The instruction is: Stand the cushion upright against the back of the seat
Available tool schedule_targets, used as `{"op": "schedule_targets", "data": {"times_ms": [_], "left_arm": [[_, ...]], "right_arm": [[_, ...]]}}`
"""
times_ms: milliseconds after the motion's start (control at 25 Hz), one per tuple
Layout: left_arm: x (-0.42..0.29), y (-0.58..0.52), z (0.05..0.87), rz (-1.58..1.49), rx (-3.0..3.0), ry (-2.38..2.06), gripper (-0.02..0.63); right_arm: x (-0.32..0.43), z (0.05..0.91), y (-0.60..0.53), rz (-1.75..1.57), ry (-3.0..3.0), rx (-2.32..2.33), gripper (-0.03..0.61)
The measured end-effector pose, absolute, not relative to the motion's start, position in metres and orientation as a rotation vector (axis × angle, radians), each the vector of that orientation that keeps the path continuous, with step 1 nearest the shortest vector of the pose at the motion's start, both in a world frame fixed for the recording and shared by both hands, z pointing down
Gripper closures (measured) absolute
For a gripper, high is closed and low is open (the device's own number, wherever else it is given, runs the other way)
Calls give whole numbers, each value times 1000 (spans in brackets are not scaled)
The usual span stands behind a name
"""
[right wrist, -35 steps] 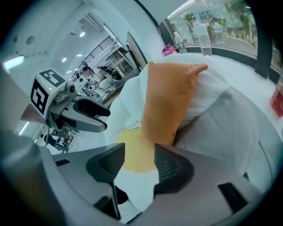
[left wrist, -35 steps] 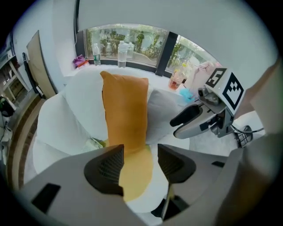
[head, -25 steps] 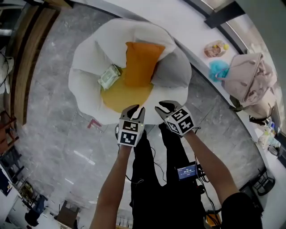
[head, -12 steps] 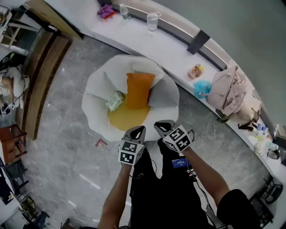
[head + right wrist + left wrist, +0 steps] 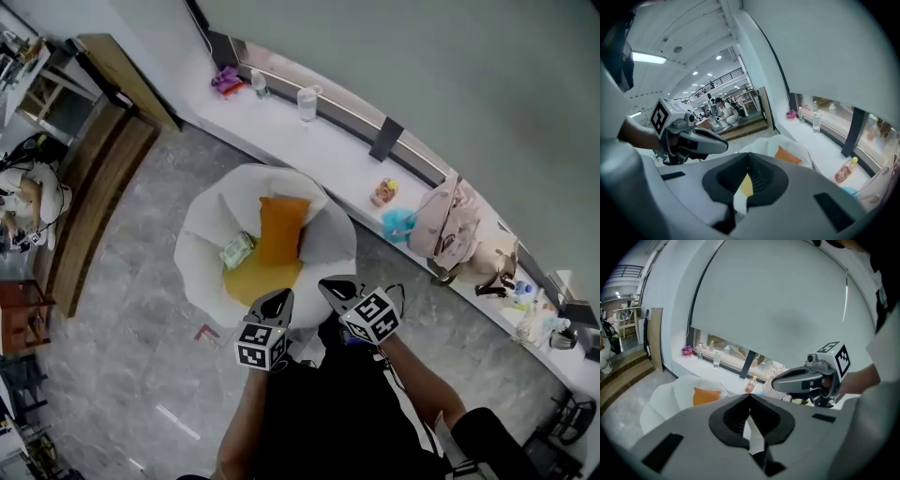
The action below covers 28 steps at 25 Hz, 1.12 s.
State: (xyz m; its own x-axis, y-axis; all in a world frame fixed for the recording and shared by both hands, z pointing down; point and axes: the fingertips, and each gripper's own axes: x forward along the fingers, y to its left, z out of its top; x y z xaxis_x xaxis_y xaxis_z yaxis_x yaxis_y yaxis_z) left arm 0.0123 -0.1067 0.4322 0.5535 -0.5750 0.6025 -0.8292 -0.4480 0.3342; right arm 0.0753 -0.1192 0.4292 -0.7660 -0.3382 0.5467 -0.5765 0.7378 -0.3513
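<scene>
cushion (image 5: 281,228) upright against back of seat (image 5: 200,255). left gripper (image 5: 277,300) and right gripper (image 5: 334,287) closed tight, empty, side by side.

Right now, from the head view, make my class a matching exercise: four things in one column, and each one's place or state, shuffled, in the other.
1. cushion
2. left gripper
3. bag
4. packet

A. on the white ledge
B. jaws shut, holding nothing
C. upright against the chair back
D. lying beside the cushion

Pairs: 1-C, 2-B, 3-A, 4-D
</scene>
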Motion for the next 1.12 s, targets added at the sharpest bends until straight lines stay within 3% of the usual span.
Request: {"op": "schedule_targets", "data": {"times_ms": [320,760,1120], "left_arm": [[-13,-46,390,553,2397,-933,600],[-139,73,382,464,2423,-739,600],[-193,125,381,391,2429,-691,600]], "right_arm": [[29,390,-70,731,-2483,787,561],[-77,369,34,874,-2484,1031,561],[-82,346,121,888,-2422,1168,561]]}}
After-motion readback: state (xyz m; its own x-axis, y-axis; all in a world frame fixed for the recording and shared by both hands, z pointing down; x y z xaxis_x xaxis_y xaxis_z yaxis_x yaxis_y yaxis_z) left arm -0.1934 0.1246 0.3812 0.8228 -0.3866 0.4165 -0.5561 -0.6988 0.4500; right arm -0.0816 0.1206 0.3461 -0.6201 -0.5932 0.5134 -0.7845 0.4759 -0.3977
